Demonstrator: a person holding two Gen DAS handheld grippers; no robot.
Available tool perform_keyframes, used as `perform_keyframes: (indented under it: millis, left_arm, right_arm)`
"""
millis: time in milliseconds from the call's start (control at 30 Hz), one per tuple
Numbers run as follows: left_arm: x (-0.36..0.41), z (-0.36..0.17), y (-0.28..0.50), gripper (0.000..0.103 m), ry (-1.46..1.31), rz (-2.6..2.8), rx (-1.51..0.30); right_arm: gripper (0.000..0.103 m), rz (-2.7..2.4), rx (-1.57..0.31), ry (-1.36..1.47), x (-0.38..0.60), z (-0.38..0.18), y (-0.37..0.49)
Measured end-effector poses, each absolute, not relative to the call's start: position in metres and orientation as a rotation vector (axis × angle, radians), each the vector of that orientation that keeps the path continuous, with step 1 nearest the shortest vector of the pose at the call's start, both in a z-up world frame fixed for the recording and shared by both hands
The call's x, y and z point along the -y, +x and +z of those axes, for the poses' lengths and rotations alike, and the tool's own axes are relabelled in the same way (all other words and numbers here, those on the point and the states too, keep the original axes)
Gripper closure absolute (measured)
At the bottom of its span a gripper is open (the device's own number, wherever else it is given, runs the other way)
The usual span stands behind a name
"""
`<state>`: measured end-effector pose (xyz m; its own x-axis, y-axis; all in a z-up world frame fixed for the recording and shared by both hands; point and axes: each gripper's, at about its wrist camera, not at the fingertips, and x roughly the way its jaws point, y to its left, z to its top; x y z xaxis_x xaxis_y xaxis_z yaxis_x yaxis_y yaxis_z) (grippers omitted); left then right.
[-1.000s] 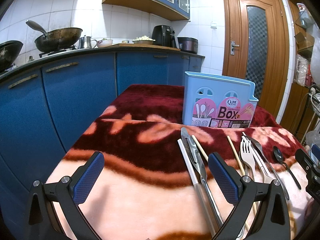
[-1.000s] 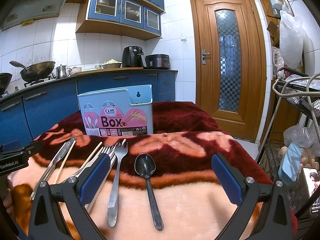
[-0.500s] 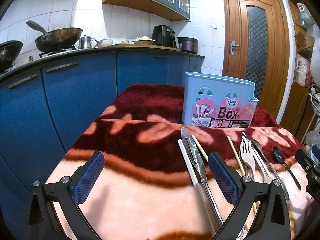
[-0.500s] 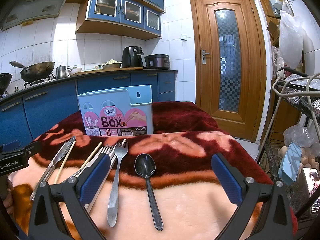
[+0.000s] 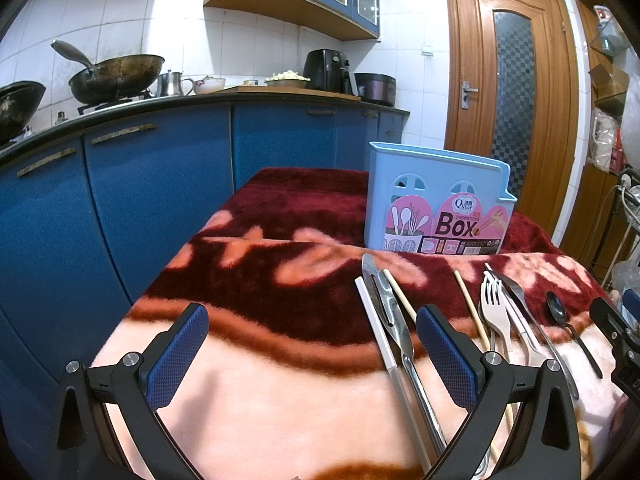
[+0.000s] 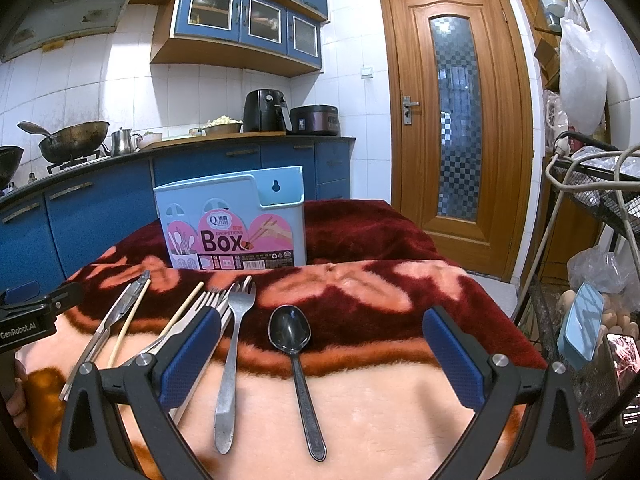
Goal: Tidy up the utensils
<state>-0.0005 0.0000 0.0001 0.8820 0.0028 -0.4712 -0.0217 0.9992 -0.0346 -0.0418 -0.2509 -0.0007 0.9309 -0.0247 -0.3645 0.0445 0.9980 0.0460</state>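
Observation:
A light blue chopsticks box (image 5: 438, 204) (image 6: 234, 224) stands upright on a red and pink blanket (image 5: 280, 248). In front of it lie metal tongs (image 5: 390, 316), a white stick (image 5: 378, 328), two wooden chopsticks (image 5: 400, 294), a beige fork (image 5: 496, 318), a steel fork (image 6: 232, 356) and a dark spoon (image 6: 294, 344). My left gripper (image 5: 312, 350) is open over bare blanket, left of the tongs. My right gripper (image 6: 320, 350) is open, and the spoon and steel fork lie on the blanket between its fingers.
Blue kitchen cabinets (image 5: 140, 208) with a wok (image 5: 116, 76) on the counter run along the left. A wooden door (image 6: 456, 120) stands behind. A wire rack (image 6: 592, 184) with bags and eggs sits right of the table edge.

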Motion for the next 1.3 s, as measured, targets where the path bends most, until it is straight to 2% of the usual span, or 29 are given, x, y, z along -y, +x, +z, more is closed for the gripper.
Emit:
perform_keyframes:
  millis: [1100,1300]
  left_arm:
    - [-0.002,0.001,0.004,0.000,-0.037,0.008,-0.513]
    - [-0.002,0.005,0.008,0.000,-0.023,-0.014,-0.544]
  right_arm:
    - [0.000,0.023,-0.441,0.040,0.255,0.015,-0.032]
    - [0.000,0.063,-0.538,0.010,0.259,0.030,-0.020]
